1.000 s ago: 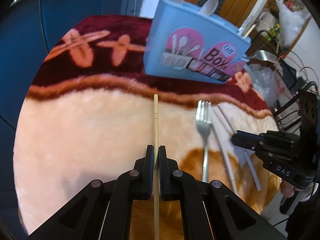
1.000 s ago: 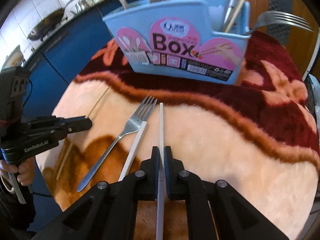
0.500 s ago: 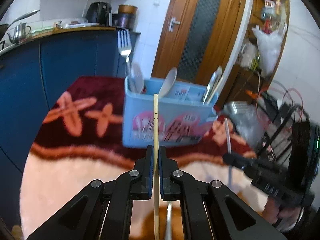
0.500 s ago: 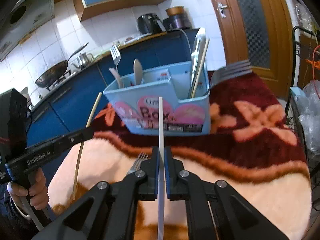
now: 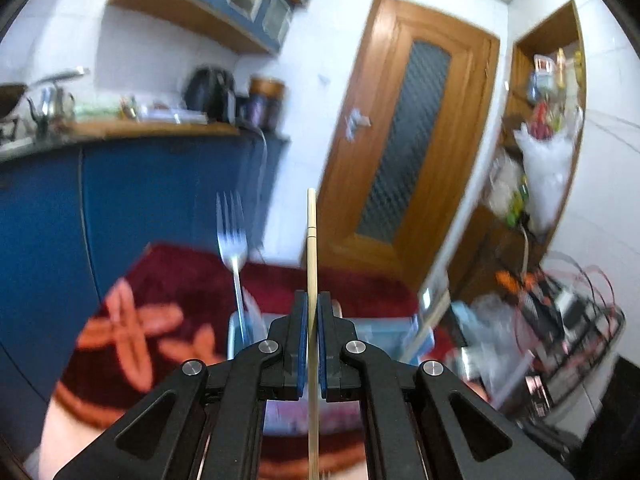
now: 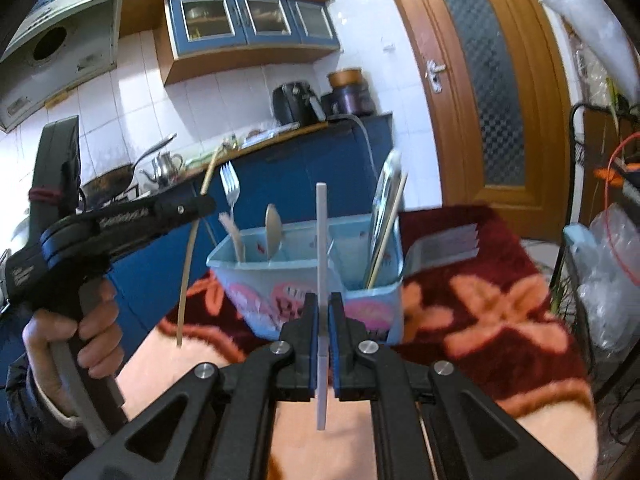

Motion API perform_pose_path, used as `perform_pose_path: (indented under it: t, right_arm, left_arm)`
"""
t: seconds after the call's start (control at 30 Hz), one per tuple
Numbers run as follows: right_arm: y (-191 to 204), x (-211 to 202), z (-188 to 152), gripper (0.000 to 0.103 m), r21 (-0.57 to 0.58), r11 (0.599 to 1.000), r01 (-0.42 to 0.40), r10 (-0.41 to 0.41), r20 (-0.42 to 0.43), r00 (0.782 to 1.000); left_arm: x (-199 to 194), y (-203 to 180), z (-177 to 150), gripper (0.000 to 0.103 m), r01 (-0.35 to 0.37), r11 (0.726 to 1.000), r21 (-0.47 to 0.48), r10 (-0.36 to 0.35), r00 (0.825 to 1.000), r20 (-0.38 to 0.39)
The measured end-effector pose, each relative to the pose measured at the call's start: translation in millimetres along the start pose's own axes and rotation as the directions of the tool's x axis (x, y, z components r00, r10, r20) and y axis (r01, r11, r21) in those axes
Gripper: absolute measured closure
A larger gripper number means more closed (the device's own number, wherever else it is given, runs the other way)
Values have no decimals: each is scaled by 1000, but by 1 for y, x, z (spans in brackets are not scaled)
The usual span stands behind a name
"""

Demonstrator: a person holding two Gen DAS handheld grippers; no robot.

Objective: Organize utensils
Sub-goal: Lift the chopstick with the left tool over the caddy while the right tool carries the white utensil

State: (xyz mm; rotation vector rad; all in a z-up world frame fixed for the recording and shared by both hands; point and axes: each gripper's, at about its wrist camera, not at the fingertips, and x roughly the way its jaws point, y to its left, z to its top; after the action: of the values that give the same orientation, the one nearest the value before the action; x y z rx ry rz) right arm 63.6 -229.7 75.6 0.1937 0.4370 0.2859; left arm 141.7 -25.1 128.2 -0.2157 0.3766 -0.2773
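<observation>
Left claw clamps wooden chopstick; right claw clamps white chopstick; box label unreadable

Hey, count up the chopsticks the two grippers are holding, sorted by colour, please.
1 wooden chopstick, in the left gripper
1 white chopstick, in the right gripper
Total: 2

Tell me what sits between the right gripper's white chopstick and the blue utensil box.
Nothing solid: in the right wrist view the white chopstick, clamped in the right gripper, stands upright before the blue utensil box, with only air between.
</observation>
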Motion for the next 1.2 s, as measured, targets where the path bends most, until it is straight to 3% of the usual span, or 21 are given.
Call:
perform_pose_path:
  t: [0.13, 0.37, 0.77, 1.03, 1.2]
  right_arm:
    - [-3, -6, 12, 97, 4, 1000, 3, -3, 44, 999]
    - [-3, -11, 24, 97, -9, 1000, 21, -20, 95, 995]
    - [-9, -2, 44, 97, -12, 999, 48, -45, 158, 986]
    - [-1, 25, 56, 97, -65, 990, 126, -109, 212, 971]
    - [1, 44, 54, 97, -74, 988, 137, -119, 201, 972]
  left_arm:
    - [4, -2, 16, 99, -62, 998, 6, 60, 988, 143]
    - [19, 2, 25, 99, -118, 993, -26, 120, 953, 277]
    - [45, 5, 1, 99, -160, 987, -13, 157, 944, 289]
    - [49, 2, -18, 99, -181, 983, 28, 165, 941, 296]
    - [48, 2, -19, 99, -172, 985, 32, 155, 942, 296]
